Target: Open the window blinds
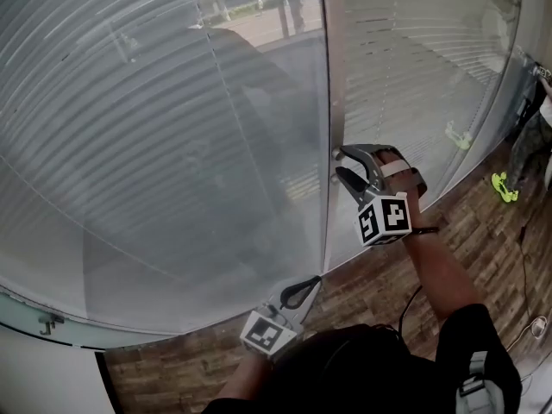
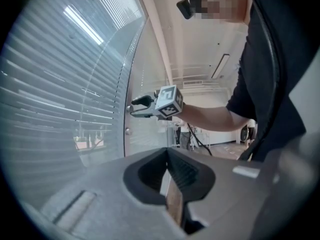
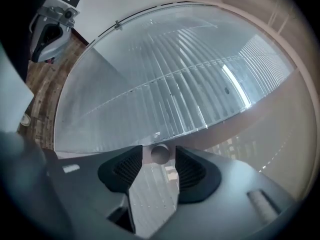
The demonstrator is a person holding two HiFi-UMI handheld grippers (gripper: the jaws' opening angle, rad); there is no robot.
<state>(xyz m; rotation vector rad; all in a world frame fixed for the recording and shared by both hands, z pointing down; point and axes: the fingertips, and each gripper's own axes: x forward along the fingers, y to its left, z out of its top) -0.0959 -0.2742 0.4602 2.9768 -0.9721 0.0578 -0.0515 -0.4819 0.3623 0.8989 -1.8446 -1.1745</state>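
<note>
Standing wide apart, the jaws of the right gripper [image 1: 340,163] have one pad on either side of a small round knob [image 3: 159,154]. Neither pad presses on it and nothing is gripped. The gripper points roughly level, straight at the window.

Item, knob: fixed to the upright frame post [image 1: 332,76] between two panes. Its stub axis sticks out from the post toward the gripper, in line with the jaws' reach. It sits at the jaw tips, centred in the gap.

Item, window blinds [image 1: 155,102]: horizontal slats behind the glass on both sides of the post, filling the panes above and below the gripper's level. The slats are tilted mostly closed, and only a strip of outdoors shows at the top of the head view.

Item, left gripper [image 1: 310,284]: jaws together and empty. It is held low near the bottom of the glass, tips toward the window, well apart from the knob.

Judgement: the right hand is plainly the nearer one, and the knob is probably the slat control. The coming move turns on the knob being centred between the pads along its own axis. It calls for a small push forward, a close, then a roll about that axis. Closing off-centre risks the pads slipping off so small a round stub.
</note>
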